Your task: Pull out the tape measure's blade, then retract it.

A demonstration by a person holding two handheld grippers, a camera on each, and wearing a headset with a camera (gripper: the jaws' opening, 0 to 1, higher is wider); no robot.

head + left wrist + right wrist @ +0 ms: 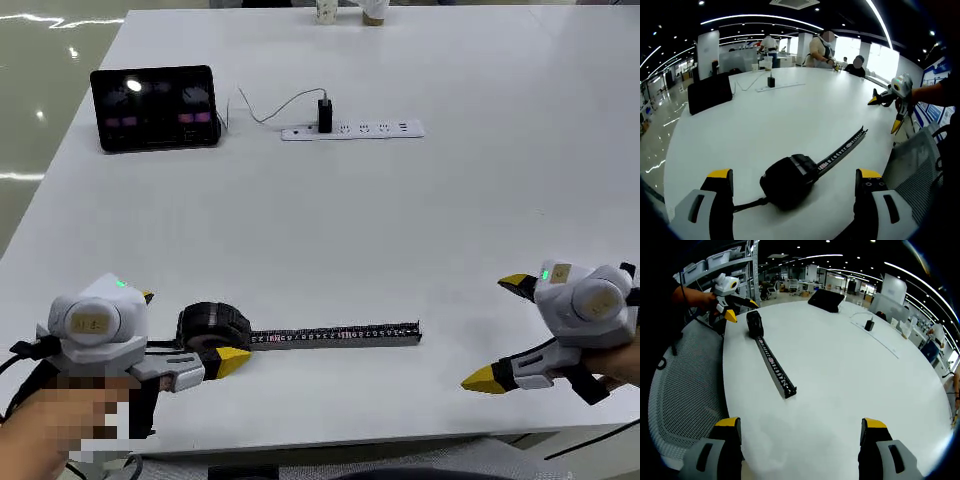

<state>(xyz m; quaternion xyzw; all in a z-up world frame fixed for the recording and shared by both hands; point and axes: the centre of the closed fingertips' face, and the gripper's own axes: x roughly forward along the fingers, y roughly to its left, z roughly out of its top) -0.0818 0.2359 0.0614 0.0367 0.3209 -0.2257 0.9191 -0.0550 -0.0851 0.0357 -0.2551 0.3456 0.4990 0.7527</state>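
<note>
White table [400,220] carries the tape measure [213,326] in the lower left of the head view. Its black case lies on the surface, and the blade [335,335] is drawn out toward the right, flat on the table with the numbered face up.

Left gripper [190,328]: positioned at the case, lower left of the frame. The yellow-tipped jaws are spread. In the left gripper view the case sits between them with a gap on either side — not clamped.

Right gripper [498,331]: lower right of the head view, well apart from the blade's free end. Jaws are wide apart and hold nothing. In the right gripper view the blade runs from the case at upper left down toward centre frame, and its end lies ahead of the spread jaws.

Upper left of the head view: a dark tablet [155,107] with a lit screen. Just right of it lies a white power strip [352,130] with a black plug [325,113] inserted.
</note>
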